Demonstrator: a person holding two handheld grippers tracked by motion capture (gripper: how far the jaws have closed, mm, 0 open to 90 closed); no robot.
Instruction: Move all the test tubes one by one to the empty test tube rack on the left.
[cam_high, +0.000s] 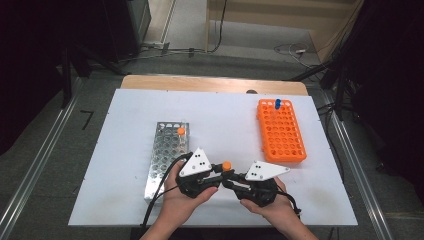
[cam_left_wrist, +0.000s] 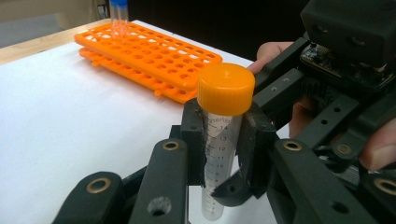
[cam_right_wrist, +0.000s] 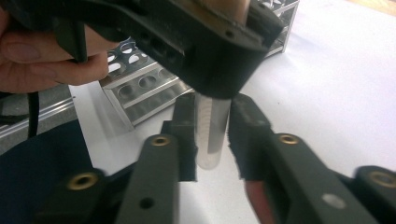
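Note:
A clear graduated tube with an orange cap (cam_high: 226, 165) hangs upright just above the white table near its front edge. My left gripper (cam_left_wrist: 222, 140) is shut on the tube (cam_left_wrist: 218, 154) just below the cap, both pads pressing its sides. In the high view the left gripper (cam_high: 220, 173) meets my right gripper (cam_high: 229, 180) tip to tip. In the right gripper view the right gripper (cam_right_wrist: 212, 135) brackets the lower part of the tube (cam_right_wrist: 212, 130), with a thin gap at the right pad, so it is open. The left gripper's body covers the top of the tube there.
A metal rack (cam_high: 165, 155) lies left of the hands, with one orange-capped tube (cam_high: 181, 131) at its far end. An orange rack (cam_high: 281, 131) lies to the right and holds a blue-capped tube (cam_high: 277, 103) at its far edge. White table (cam_high: 225, 115) lies between the racks.

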